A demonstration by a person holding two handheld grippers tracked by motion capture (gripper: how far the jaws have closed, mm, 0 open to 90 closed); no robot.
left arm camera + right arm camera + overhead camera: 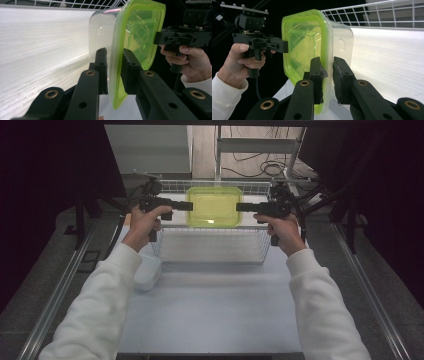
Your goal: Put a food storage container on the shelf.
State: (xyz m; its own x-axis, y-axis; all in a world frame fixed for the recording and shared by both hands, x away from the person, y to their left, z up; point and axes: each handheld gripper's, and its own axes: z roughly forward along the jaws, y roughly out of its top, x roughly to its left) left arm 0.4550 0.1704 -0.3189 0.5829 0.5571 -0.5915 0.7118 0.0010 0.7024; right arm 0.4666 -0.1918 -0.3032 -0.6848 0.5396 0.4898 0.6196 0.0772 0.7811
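Left claw (113, 71) nearly closed, pinching green-lidded container (135, 32) at one rim. Right claw (327, 75) clamped likewise on opposite rim, container held above wire basket (210, 245) on table (210, 315).

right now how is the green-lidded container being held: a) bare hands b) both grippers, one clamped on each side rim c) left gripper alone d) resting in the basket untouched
b: the left gripper and the right gripper each pinch an opposite edge of the container, holding it over the wire basket; each gripper view shows jaws closed on the lid's rim.
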